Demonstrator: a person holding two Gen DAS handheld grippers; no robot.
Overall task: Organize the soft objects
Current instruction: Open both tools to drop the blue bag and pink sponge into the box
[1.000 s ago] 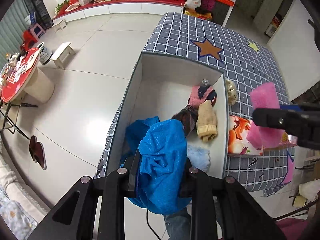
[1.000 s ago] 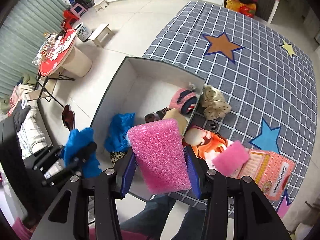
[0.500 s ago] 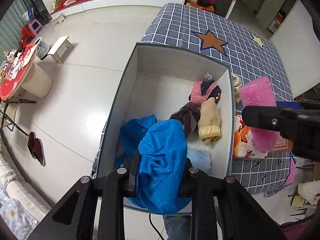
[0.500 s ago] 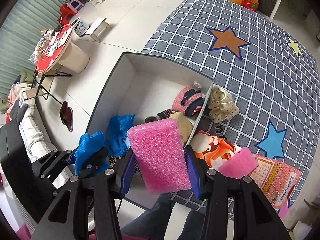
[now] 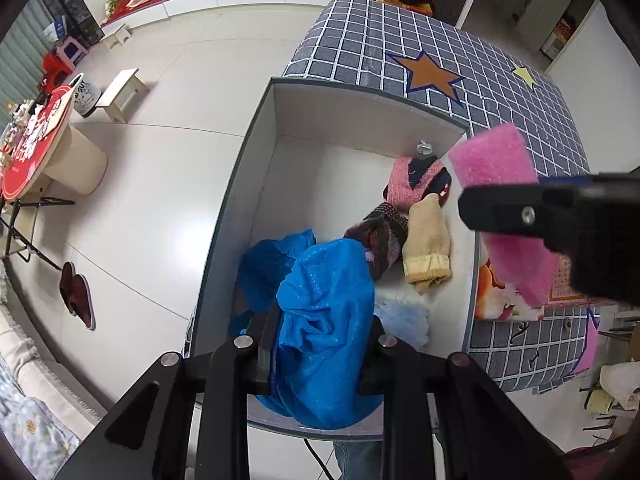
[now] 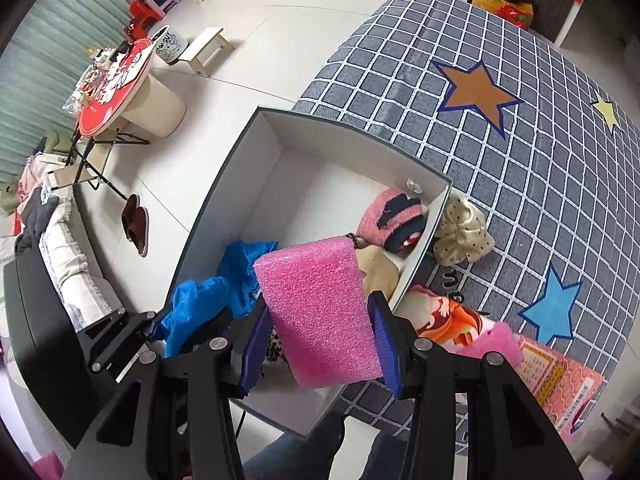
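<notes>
My left gripper (image 5: 320, 332) is shut on a crumpled blue cloth (image 5: 326, 320), held over the near end of the white box (image 5: 256, 168). Seen from the right wrist, that cloth (image 6: 200, 300) hangs at the box's near left. My right gripper (image 6: 320, 320) is shut on a pink foam block (image 6: 320, 312), held above the box's right wall (image 6: 424, 248); the left wrist view shows the block (image 5: 496, 164) over that wall. Inside the box lie a pink-and-navy knit item (image 5: 416, 178), a beige sock (image 5: 426, 248), a dark striped sock (image 5: 380, 232) and more blue cloth (image 5: 268, 256).
The box stands at the left edge of a grey checked tablecloth with stars (image 6: 520, 160). On the cloth right of the box lie a cream dotted scrunchie (image 6: 460, 236), an orange cartoon pillow (image 6: 452, 316), a smaller pink foam piece (image 6: 500, 344) and a red patterned packet (image 6: 560, 380). White floor lies left.
Both grippers have sunk a little toward the box. The pink foam block has moved left, from over the table items to above the box's right wall.
</notes>
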